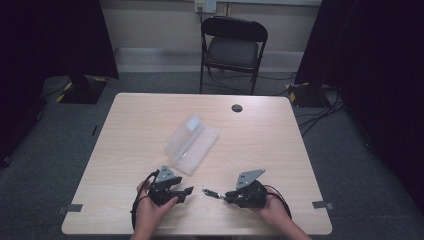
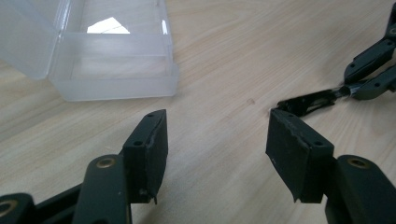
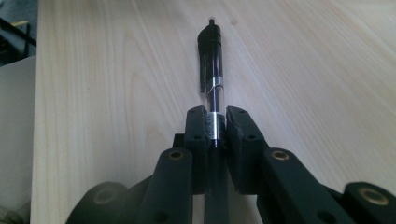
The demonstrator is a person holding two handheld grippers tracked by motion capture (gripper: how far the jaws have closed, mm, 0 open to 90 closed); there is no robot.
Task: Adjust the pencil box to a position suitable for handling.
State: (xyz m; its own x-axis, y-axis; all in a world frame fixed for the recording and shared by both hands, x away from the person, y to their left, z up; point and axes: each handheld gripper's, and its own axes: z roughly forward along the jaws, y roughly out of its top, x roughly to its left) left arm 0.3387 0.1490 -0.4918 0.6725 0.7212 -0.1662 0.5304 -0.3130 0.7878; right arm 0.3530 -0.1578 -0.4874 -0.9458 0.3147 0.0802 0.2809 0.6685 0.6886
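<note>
high view — a pen [image 1: 212,192] is held level over the table [image 1: 140,130] near its front edge by the right gripper [image 1: 227,196], with a clear plastic case [image 1: 192,142] open behind. left gripper view — left gripper [image 2: 215,140] jaws are spread wide, empty, the pen tip just beyond. right gripper view — jaws are clamped on the pen barrel.

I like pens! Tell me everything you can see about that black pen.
The pen is slim, with a black clip end and a clear barrel ringed with silver bands. It points away along the wooden table, clamped between the pads of the right gripper, clip end sticking out toward the left gripper.
</note>
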